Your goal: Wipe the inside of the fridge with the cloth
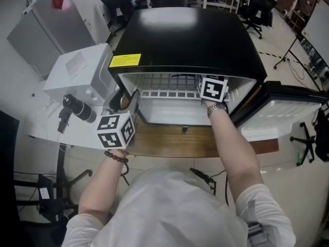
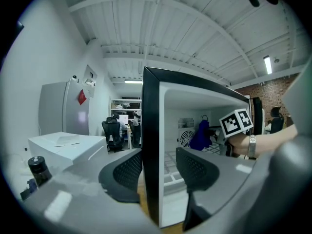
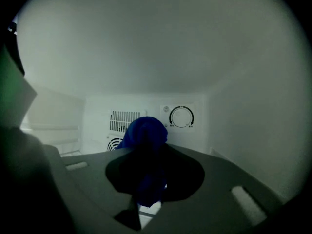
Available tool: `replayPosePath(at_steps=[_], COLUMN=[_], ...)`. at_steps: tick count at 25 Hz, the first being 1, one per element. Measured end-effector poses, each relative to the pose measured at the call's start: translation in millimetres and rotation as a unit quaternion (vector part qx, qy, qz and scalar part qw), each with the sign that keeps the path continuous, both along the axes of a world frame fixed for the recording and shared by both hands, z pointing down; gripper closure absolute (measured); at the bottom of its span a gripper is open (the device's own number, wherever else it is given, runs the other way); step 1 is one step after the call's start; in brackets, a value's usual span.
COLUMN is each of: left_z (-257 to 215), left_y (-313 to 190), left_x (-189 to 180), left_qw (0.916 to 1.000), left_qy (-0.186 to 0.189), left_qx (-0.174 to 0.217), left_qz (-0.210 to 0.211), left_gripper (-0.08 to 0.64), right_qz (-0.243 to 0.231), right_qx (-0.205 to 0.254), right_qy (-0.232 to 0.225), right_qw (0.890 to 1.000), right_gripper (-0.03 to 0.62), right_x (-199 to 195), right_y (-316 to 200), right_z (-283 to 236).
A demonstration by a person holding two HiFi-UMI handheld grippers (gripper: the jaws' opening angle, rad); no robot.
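Jaws of the right gripper (image 3: 144, 152) clamp a crumpled blue cloth (image 3: 145, 130) inside the black, white-lined mini fridge (image 1: 185, 35), clear of its back wall (image 3: 146, 112); left gripper (image 2: 158, 165) gapes astride the fridge's left front edge.

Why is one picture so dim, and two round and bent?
Right gripper view: dim, since it looks inside the fridge; the fingers holding the cloth show nearly black. Both gripper views: wide-angle, so dark round corners and bowed lines. Head view: bright, glare on the fridge's top.
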State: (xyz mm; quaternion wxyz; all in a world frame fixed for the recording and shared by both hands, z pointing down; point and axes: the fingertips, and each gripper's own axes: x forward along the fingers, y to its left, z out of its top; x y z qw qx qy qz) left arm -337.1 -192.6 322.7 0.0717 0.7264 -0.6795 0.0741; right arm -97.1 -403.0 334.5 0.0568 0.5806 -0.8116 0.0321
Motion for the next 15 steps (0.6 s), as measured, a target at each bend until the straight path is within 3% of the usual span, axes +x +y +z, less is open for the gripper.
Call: replayPosePath(at_steps=[15], left_z=[0.7], left_y=[0.2], left_x=[-2.0], left_qw=[0.9999], left_qy=[0.000], left_qx=[-0.006], left_qz=[-0.010], left_gripper=[0.344], right_qz=[0.046], right_qx=[-0.009], right_qy=[0.004], right_qw=[0.999], right_gripper=[0.523], right_x=[30.6], right_y=[2.4], right_z=[4.0])
